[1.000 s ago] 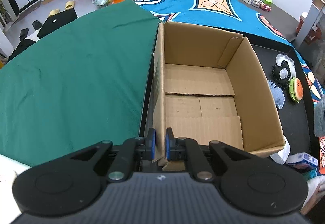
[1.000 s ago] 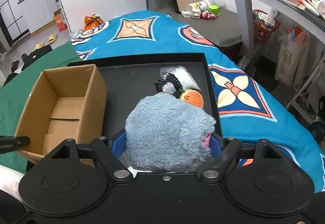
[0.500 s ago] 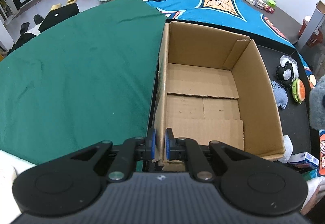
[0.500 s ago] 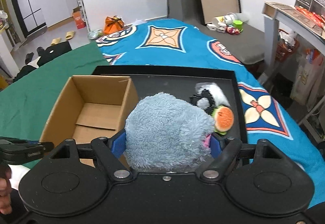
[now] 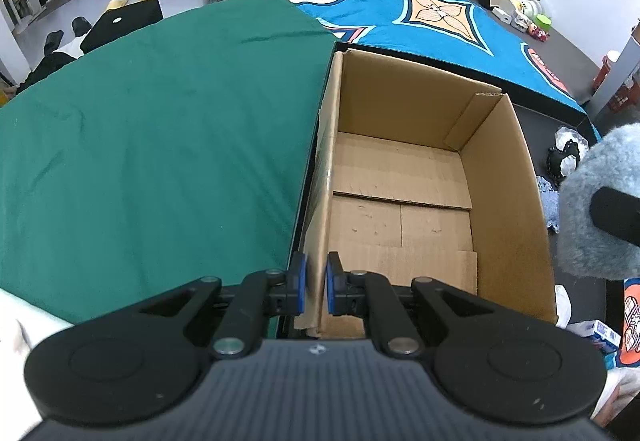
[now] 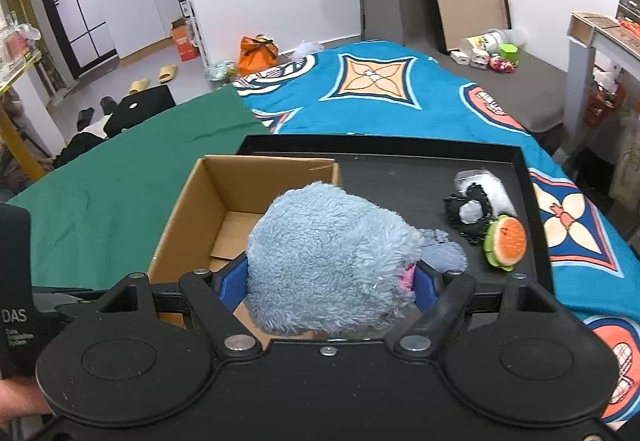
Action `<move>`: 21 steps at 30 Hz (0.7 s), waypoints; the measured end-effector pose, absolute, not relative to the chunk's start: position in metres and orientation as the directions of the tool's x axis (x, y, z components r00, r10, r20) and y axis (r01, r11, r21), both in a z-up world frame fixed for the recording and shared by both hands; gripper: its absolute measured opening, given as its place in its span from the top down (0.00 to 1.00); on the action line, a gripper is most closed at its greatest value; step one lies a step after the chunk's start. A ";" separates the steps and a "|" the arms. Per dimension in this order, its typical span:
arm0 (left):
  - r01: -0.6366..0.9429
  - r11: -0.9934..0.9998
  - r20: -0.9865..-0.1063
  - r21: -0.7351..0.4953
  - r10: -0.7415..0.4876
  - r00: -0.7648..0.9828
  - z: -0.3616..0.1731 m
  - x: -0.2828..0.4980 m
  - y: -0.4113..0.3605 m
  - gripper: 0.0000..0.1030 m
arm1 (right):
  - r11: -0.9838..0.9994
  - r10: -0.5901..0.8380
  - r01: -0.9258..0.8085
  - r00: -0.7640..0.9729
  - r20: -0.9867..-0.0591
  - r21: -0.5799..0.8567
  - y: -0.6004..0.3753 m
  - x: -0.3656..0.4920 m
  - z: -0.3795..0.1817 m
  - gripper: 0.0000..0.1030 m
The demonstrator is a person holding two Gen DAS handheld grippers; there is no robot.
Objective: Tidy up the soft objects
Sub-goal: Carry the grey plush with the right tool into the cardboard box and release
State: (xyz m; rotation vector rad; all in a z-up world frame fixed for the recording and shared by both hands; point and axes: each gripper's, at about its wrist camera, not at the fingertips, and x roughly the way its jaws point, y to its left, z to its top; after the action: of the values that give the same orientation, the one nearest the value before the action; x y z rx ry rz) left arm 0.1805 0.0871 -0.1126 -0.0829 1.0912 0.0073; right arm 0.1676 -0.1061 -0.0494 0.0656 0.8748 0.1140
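Blue plush toy (image 6: 328,257) is clamped in your right gripper (image 6: 330,281) above the cardboard box (image 5: 500,169), which has nothing inside; your left gripper (image 5: 314,287) pinches its near wall. Three soft items remain on the black tray (image 6: 400,177).

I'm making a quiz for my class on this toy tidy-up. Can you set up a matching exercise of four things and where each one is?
Things:
1. fluffy blue toy
2. cardboard box
3. watermelon toy
4. orange bag

Places:
A. on the floor near the far wall
B. its wall pinched by the left gripper
C. lying on the black tray
D. held in the right gripper

Pairs: 1-D, 2-B, 3-C, 4-A
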 end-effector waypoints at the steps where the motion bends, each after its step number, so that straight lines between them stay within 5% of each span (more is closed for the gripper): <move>1: -0.048 0.997 -0.887 -0.065 -0.036 0.461 -0.113 0.180 0.088 0.91 | 0.991 0.134 -0.077 0.635 -0.761 0.110 -0.104 0.168 -0.049 0.25; 8: -0.050 0.994 -0.887 -0.097 -0.064 0.457 -0.113 0.183 0.094 0.91 | 0.985 0.171 -0.113 0.633 -0.755 0.129 -0.085 0.173 -0.046 0.25; 14: -0.060 0.991 -0.892 -0.122 -0.083 0.444 -0.113 0.186 0.098 0.91 | 0.976 0.216 -0.159 0.650 -0.729 0.148 -0.073 0.174 -0.039 0.07; 21: -0.059 0.993 -0.892 -0.098 -0.061 0.447 -0.109 0.182 0.091 0.88 | 0.980 0.198 -0.132 0.645 -0.738 0.148 -0.089 0.168 -0.040 0.07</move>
State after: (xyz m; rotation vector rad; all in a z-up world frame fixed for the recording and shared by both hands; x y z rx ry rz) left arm 0.1824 0.0913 -0.1092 -0.1207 1.1081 -0.0015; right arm 0.1679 -0.0894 -0.0399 0.0836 0.8498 0.1882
